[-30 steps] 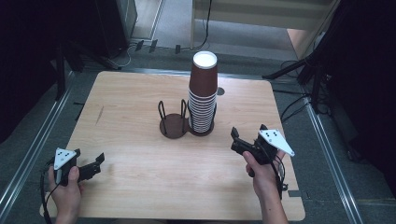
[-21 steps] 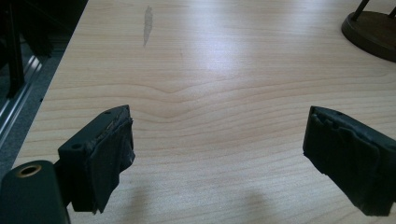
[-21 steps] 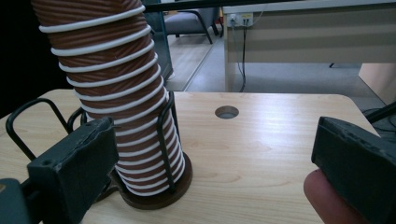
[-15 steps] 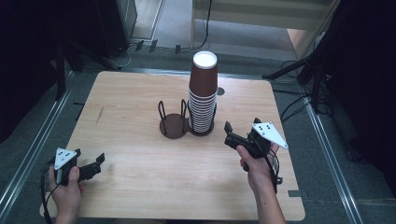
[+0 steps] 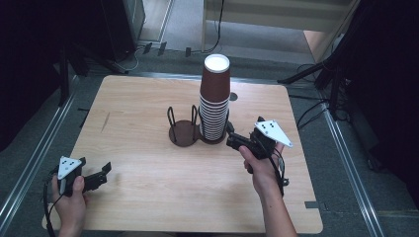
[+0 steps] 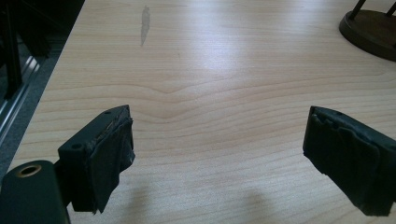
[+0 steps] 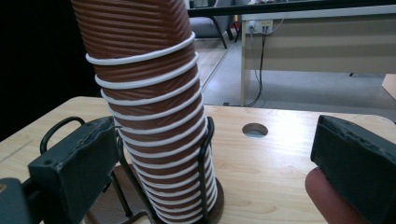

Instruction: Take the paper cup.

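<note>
A tall stack of brown ribbed paper cups (image 5: pixel 215 101) with white rims stands upside down in the right ring of a dark wire cup holder (image 5: pixel 184 133); the holder's left ring is empty. My right gripper (image 5: pixel 233 141) is just right of the stack's foot, open, pointing at it. In the right gripper view the stack (image 7: pixel 149 107) rises ahead of the wide-apart jaws of the gripper (image 7: pixel 217 158), nearer the left one, with nothing pressed. My left gripper (image 5: pixel 101 174) rests near the table's front left corner, open over bare wood (image 6: pixel 219 154).
The wooden table (image 5: pixel 133 113) has a small round hole (image 5: pixel 233 96) behind the stack, also seen as the hole (image 7: pixel 255 129). The holder's base (image 6: pixel 369 28) lies far ahead of the left gripper. Metal rails and dark floor surround the table; a desk stands beyond.
My right gripper has moved left and slightly away from the front edge, closing in on the foot of the cup stack. The left gripper has stayed put.
</note>
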`<state>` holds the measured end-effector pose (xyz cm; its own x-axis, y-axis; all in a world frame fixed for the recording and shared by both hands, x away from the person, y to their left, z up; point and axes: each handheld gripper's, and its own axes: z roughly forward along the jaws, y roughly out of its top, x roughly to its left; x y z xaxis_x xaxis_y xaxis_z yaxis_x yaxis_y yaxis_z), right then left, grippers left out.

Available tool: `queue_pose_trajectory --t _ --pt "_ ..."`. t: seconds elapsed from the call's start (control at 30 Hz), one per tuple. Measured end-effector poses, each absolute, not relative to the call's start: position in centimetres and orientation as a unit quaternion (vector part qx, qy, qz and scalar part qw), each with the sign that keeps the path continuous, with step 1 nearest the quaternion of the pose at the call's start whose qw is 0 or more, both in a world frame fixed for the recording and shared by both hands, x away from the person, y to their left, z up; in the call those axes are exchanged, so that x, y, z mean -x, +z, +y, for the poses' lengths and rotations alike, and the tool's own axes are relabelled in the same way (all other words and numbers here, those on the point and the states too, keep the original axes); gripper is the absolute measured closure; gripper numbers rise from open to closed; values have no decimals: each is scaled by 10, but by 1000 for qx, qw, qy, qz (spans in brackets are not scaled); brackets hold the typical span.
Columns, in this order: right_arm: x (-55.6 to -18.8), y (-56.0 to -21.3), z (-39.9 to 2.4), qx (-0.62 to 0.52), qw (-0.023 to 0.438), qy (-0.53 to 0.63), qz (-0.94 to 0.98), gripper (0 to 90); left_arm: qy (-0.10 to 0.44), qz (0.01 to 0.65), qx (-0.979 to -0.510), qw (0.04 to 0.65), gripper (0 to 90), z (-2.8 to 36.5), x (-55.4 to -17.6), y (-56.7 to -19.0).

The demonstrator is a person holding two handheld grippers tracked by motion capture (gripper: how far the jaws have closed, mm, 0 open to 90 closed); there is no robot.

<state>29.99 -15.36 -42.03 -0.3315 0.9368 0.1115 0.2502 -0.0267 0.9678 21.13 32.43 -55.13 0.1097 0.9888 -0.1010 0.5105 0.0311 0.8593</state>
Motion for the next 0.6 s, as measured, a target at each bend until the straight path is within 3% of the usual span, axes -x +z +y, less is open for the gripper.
queue_pose_trajectory --t 0.6 --pt "-316 -408 -127 -465 320 542 623 10 300 597 -628 398 91 324 -211 -551"
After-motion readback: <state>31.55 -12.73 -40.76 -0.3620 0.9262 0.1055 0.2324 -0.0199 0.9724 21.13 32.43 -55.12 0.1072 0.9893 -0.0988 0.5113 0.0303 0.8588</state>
